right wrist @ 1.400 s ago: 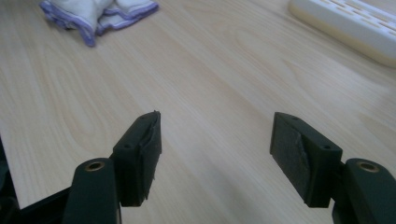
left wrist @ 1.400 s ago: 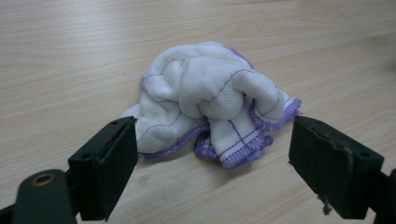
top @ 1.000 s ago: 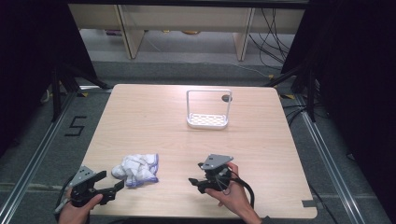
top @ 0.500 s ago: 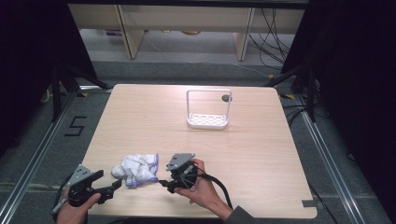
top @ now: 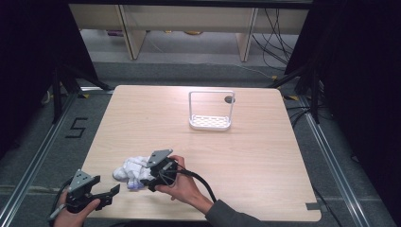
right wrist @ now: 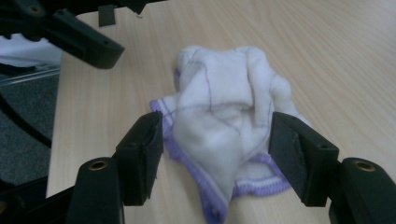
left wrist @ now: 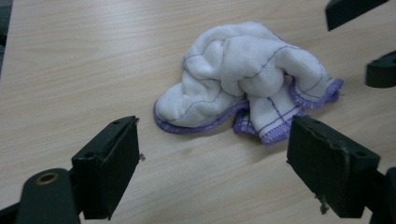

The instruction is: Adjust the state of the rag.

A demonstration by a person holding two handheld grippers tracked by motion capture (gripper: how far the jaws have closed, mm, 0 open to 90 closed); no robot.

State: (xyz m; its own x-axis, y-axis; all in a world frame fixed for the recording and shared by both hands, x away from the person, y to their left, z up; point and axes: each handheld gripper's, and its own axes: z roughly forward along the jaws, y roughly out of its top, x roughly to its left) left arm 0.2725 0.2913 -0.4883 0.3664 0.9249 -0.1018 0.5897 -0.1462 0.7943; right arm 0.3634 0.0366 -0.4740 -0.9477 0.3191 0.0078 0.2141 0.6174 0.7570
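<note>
A crumpled white cloth (top: 131,171) lies in a soft, lumpy heap near the front left of the worktop (top: 265,156), a pale wood-grain board with rounded corners. Its weave looks waffled and slightly fuzzy, crossed by thin purple grid lines and edged with a purple stitched hem that curls out at the folds.

The right hand-held gripper (top: 144,178), matte black with a grey three-cornered plate on top, is at the cloth's near-right edge. Its jaws have just been opening a little; in the right gripper view the cloth (right wrist: 224,126) bulges between the two flat, blocky pads (right wrist: 142,156), which stand wide on either side. They seem to brush the fabric rather than pinch it, though the blur makes that hard to settle, so it reads as released.

The left hand-held gripper (top: 109,195) sits at the front left corner, released, its jaws spread and aimed at the cloth (left wrist: 243,79) from just short of it.

A white wire-framed rack (top: 211,111) with a perforated base stands well apart, toward the far side.
</note>
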